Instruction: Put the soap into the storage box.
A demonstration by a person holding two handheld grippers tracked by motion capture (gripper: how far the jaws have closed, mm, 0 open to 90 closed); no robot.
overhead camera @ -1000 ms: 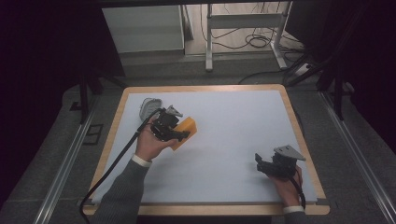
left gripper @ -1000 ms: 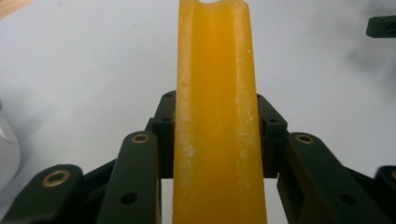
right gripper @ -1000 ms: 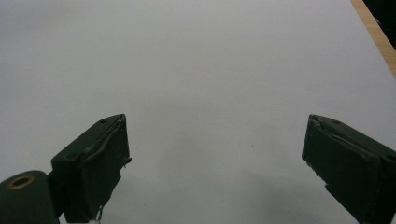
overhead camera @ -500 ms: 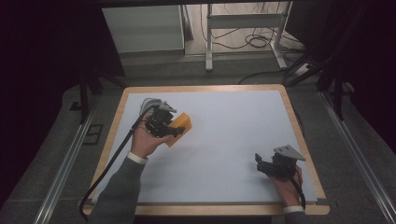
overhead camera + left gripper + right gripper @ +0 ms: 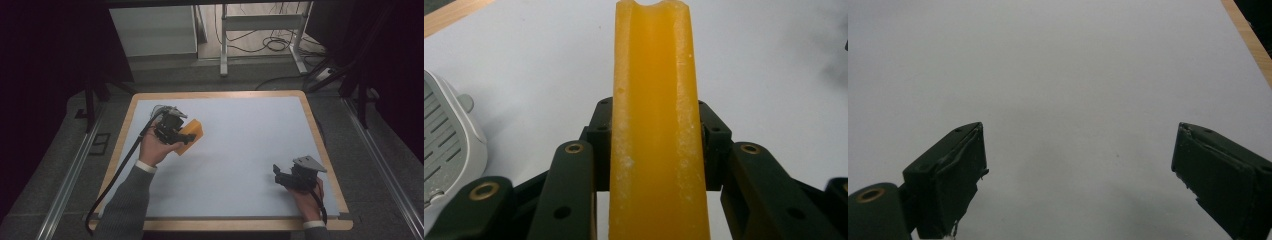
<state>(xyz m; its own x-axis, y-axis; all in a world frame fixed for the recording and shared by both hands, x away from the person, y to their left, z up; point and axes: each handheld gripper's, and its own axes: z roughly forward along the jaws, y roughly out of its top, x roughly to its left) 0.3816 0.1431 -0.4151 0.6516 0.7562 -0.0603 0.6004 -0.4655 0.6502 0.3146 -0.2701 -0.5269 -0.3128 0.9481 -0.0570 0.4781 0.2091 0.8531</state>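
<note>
A yellow-orange block [image 5: 193, 131], like a sponge or foam slab, is clamped on edge between the jaws of my left gripper [image 5: 186, 136] over the far left part of the white table top [image 5: 250, 125]. In the left gripper view the block [image 5: 654, 75] runs straight up between the black jaws of the left gripper [image 5: 654, 150], with a notch at its far end. My right gripper [image 5: 278, 173] rests near the front right corner. Its pads [image 5: 955, 175] stand wide apart over bare table, with nothing between them at the right gripper [image 5: 1078, 170].
A white-grey ribbed object [image 5: 446, 145] lies on the table just left of the held block; in the high view a sliver of it [image 5: 161, 108] peeks out behind the left gripper. A wooden rim [image 5: 320, 135] frames the table. Dark floor, rails and cables surround it.
My left hand has drifted slightly toward the far left with the block, now covering most of the grey object. The right hand has stayed put.
</note>
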